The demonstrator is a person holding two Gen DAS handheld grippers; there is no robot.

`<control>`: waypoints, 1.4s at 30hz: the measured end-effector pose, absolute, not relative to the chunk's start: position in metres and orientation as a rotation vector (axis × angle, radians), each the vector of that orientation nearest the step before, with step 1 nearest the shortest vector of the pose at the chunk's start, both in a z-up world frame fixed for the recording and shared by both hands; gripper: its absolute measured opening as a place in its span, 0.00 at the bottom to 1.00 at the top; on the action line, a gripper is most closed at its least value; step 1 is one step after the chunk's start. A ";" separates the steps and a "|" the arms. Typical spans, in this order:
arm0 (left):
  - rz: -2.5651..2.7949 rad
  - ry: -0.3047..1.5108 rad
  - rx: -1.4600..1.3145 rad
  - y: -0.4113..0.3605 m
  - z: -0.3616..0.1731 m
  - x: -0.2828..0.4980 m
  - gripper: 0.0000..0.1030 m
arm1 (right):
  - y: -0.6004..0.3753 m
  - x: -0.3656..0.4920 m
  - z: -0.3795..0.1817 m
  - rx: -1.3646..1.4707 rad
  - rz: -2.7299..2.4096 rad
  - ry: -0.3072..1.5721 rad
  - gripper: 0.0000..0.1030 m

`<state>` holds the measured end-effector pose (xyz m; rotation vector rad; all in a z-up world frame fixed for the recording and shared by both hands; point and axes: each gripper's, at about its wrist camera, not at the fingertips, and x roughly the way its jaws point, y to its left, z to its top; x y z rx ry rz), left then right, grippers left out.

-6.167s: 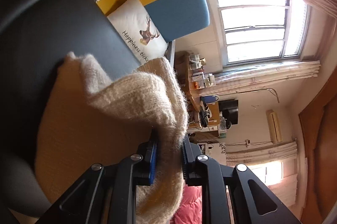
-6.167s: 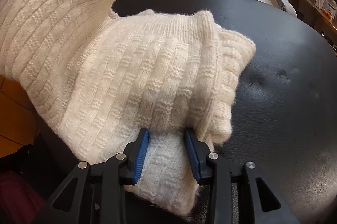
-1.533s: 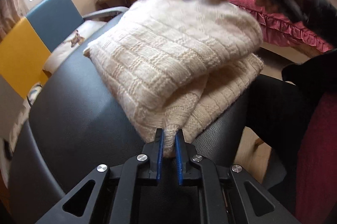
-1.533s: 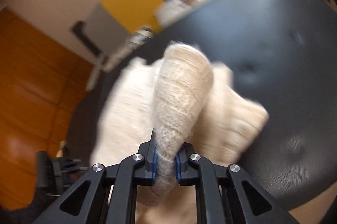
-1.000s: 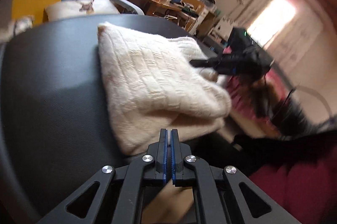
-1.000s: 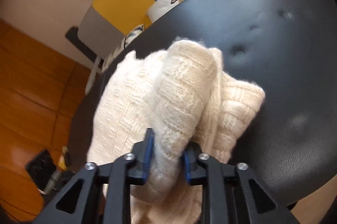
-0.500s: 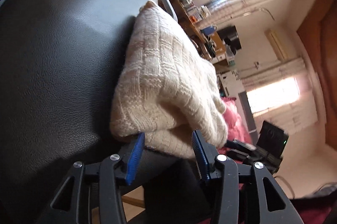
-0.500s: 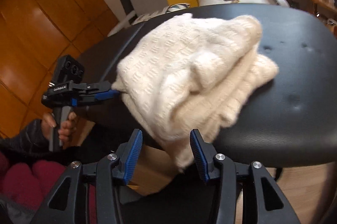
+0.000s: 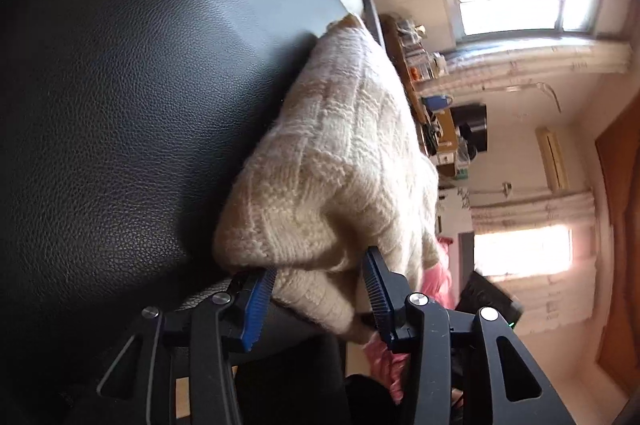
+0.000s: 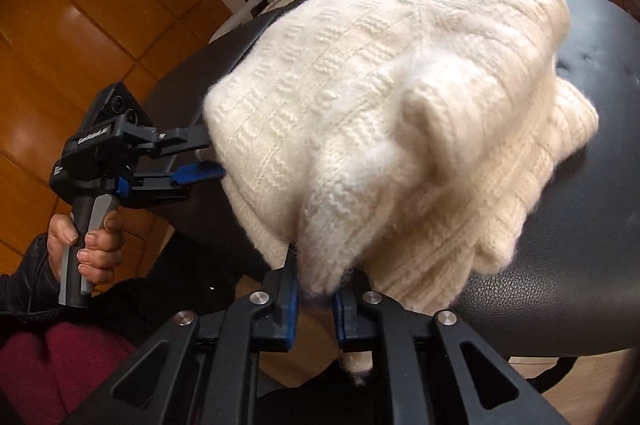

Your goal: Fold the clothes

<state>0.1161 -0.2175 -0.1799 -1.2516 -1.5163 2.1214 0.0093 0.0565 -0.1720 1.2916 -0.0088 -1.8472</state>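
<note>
Since half a second ago the right gripper point(image 10: 314, 299) has been closing and now pinches the near edge of the folded cream sweater point(image 10: 384, 113) on the black stool point(image 10: 600, 265), while the left gripper point(image 9: 320, 289) straddles its corner unclenched, so the next fold likely needs that one clamped too.

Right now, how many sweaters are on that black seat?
1. A cream sweater lies bunched on the black seat, its near edge hanging over. More could be hidden in the folds.

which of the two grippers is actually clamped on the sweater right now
The right gripper: its blue pads pinch the near edge of the cream sweater. The left gripper only straddles the sweater's corner, its jaws apart.
</note>
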 end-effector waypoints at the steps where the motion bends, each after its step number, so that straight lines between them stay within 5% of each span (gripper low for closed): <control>1: 2.104 -1.564 -1.261 -0.222 -0.181 0.118 0.43 | 0.056 0.012 -0.173 1.273 -1.847 -0.001 0.19; 5: 2.097 -1.648 -1.297 -0.218 -0.179 0.117 0.40 | 0.055 0.019 -0.174 1.227 -1.838 -0.004 0.33; 7: 2.144 -1.621 -1.303 -0.214 -0.172 0.118 0.22 | 0.059 0.014 -0.178 1.271 -1.785 -0.090 0.37; 9: 2.170 -1.610 -1.302 -0.212 -0.167 0.120 0.13 | 0.064 0.009 -0.177 1.299 -1.826 -0.077 0.20; 10: 2.173 -1.609 -1.298 -0.217 -0.169 0.125 0.12 | 0.065 0.009 -0.175 1.299 -1.859 -0.058 0.08; 19: 2.178 -1.488 -1.113 -0.224 -0.123 0.130 0.09 | 0.111 0.025 -0.073 1.024 -1.843 -0.272 0.06; 23: 2.178 -1.399 -1.175 -0.241 -0.124 0.129 0.09 | 0.118 0.033 -0.109 1.177 -1.771 -0.297 0.05; 27: 2.152 -1.421 -1.296 -0.257 -0.154 0.132 0.09 | 0.102 0.051 -0.172 1.404 -1.767 -0.111 0.01; 30: 2.144 -1.440 -1.365 -0.261 -0.172 0.139 0.09 | 0.113 0.052 -0.180 1.419 -1.774 -0.194 0.02; 34: 2.113 -1.471 -1.360 -0.259 -0.180 0.144 0.09 | 0.143 0.029 -0.149 1.357 -2.034 -0.267 0.23; 42: 2.118 -1.525 -1.325 -0.254 -0.182 0.146 0.09 | 0.078 -0.068 -0.163 1.463 -2.143 0.020 0.23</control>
